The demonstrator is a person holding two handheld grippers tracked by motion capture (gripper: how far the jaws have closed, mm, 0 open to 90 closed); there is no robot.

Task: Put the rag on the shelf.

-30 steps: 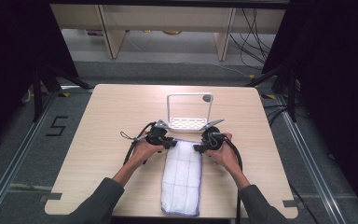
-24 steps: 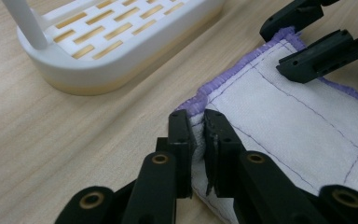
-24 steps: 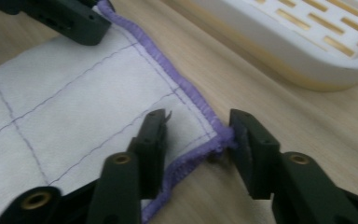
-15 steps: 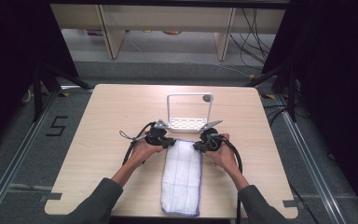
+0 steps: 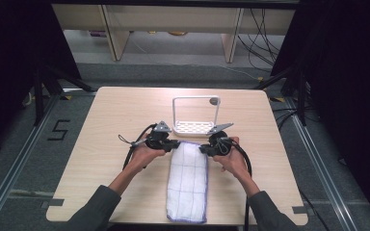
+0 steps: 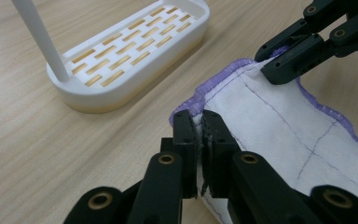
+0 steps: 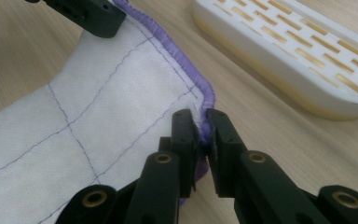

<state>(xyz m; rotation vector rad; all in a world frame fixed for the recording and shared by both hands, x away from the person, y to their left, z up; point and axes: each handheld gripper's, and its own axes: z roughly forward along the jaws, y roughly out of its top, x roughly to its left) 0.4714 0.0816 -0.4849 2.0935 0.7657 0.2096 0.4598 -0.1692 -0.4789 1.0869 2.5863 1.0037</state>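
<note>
A white quilted cloth [image 5: 188, 179] with a purple hem lies lengthwise on the table, from near the front edge up to the rack. My left gripper [image 5: 175, 144] is shut on the cloth's far left corner [image 6: 192, 112], with fabric pinched between its jaws. My right gripper [image 5: 203, 148] is shut on the far right corner [image 7: 204, 103] the same way. In the left gripper view the right gripper [image 6: 279, 63] holds the opposite corner. In the right gripper view the left gripper [image 7: 95, 18] shows at the top left. Both held corners sit slightly lifted off the wood.
A white slotted rack [image 5: 192, 127] with a tall rectangular hoop handle [image 5: 196, 99] stands just beyond the cloth, close to both grippers. The wooden table [image 5: 101, 120] has bare surface left and right of the cloth. Dark floor and frame legs surround it.
Both grippers have stayed on the far corners of the cloth, with barely any shift. The cloth lies as before.
</note>
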